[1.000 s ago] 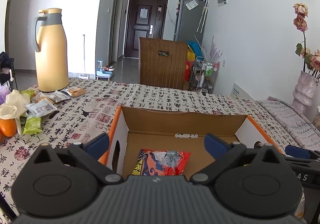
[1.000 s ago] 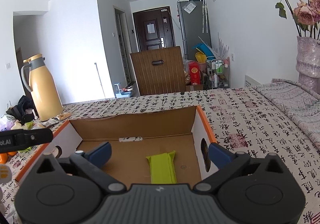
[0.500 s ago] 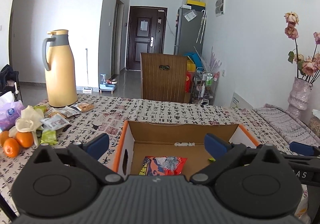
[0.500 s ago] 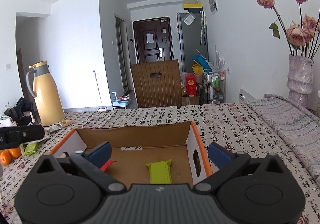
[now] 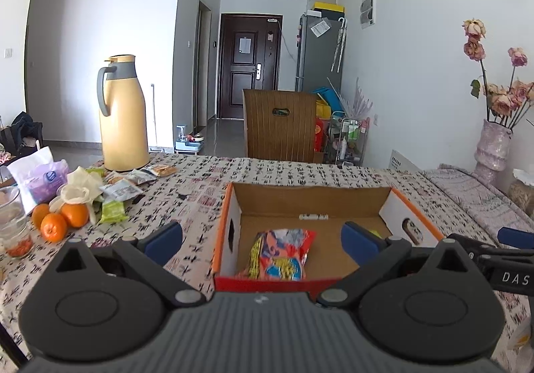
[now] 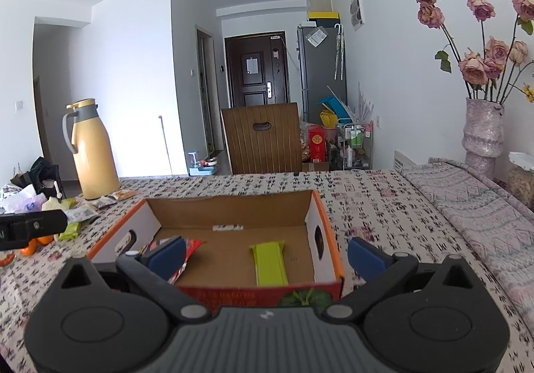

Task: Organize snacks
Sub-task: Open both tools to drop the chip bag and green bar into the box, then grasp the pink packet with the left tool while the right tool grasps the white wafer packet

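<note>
Both spread wide and empty: left gripper (image 5: 262, 236), right gripper (image 6: 265, 254). Inside the cardboard box (image 6: 230, 206), 2 snacks: red packet (image 5: 280, 254), green bar (image 6: 269, 261) (lying apart).

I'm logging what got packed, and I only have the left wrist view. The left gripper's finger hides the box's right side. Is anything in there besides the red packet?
Observer: Yes. The right wrist view shows a green packet lying flat on the floor of the box, near its right wall and apart from the red packet.
Operator: Is the right gripper holding anything? I only see a sliver of it.
Observer: No. Its jaws are wide open and empty, and it hovers at the box's near edge.
</note>
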`<state>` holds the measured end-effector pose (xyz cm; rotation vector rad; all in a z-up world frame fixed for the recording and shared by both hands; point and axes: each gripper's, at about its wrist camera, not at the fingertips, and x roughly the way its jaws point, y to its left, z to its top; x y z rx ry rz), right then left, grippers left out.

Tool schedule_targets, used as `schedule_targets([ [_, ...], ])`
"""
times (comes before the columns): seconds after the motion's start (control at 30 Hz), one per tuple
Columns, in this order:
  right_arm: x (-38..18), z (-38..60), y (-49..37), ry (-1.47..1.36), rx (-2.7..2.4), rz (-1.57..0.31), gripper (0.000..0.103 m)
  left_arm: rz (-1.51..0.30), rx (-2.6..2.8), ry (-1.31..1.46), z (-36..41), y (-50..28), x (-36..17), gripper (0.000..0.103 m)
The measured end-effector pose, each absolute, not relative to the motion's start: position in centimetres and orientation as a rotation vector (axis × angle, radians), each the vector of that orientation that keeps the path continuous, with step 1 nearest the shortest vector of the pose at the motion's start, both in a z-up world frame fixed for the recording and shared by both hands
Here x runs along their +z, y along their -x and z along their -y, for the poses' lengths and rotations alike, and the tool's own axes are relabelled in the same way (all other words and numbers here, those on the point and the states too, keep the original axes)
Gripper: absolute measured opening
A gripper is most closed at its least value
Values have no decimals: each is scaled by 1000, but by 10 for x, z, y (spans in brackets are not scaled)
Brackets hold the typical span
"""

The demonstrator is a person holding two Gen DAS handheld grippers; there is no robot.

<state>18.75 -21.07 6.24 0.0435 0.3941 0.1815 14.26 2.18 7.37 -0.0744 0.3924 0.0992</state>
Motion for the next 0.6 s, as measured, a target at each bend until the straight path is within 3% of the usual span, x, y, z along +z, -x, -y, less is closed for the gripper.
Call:
schedule_targets([
  [0.6, 31, 212, -99, -40, 176, -467, 103, -448, 45, 65, -28, -57, 41, 103],
])
